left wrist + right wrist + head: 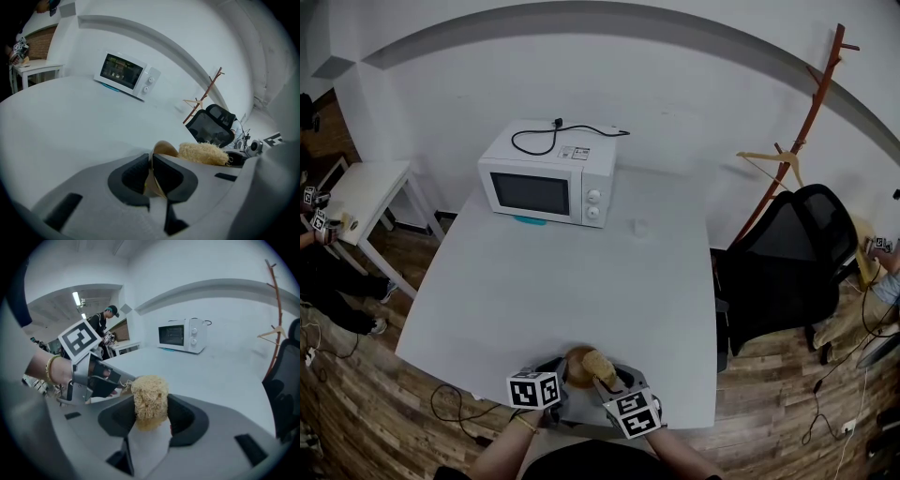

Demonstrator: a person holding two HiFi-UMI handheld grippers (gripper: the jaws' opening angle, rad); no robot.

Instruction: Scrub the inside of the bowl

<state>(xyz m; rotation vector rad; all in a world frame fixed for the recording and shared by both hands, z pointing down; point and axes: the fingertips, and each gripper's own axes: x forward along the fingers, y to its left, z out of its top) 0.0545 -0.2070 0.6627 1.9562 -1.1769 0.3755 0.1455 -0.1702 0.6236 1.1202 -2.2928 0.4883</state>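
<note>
Open tabletop ahead, crowded only at the near edge and the far back.

Bare across the whole middle of the tabletop (562,291), with free passage forward and to both sides. At the far edge, blocked by a microwave (547,185) with a cable (553,133) coiled on top, and by a small white object (638,228) near its right corner. Tight at the near edge: left hand-held gripper (151,161) clamped on the rim of the bowl (164,149), right hand-held gripper (151,405) closed on the scrubber (150,397) just beside it. Off the right side, hemmed by an office chair (787,253) and a coat stand (811,117); off the left, a side table (370,192), well apart.
</note>
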